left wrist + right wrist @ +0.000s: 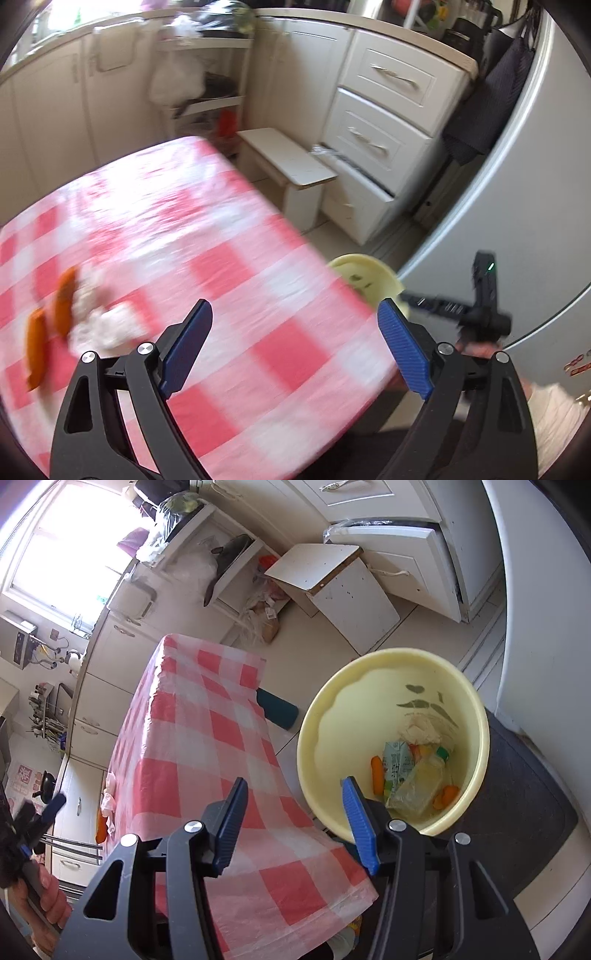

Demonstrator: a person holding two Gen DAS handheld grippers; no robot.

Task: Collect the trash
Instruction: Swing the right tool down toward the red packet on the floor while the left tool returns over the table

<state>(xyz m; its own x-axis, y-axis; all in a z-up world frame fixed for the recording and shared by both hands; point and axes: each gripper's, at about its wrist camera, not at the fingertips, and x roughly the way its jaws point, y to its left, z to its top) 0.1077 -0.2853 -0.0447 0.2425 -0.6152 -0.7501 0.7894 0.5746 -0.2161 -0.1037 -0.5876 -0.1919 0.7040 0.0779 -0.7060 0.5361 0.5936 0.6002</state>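
Left gripper (293, 345): jaws spread wide and released, nothing between the blue pads; it hangs over the near edge of the tabletop (207, 258), which carries a red-and-white checked cloth. This view is motion-blurred.
Right gripper (291, 825): jaws wide apart and released, gripping nothing; it sits above the gap between the tabletop's end and the yellow trash bin (325, 716).
Trash on the tabletop: two orange peel-like pieces (50, 325) lie to the left of the left jaws, touching a crumpled white tissue (99, 321); all are well outside the jaws' gap, and blur hides their detail.
Yellow trash bin: stands on the floor just beside the tabletop's corner, partly on a dark mat (517, 812). In the left wrist view only its rim shows past the tabletop edge, just ahead of the right-hand pad.
Bin contents: a clear plastic bottle (417, 786) with a green cap, a pale green carton (397, 762), white crumpled paper (421, 729) and orange pieces (377, 775) lie at the bottom, just beyond the right gripper's right-hand pad.
Surroundings: white drawers (384, 110), a small white step stool (291, 166) and a grey fridge (535, 177) stand behind.
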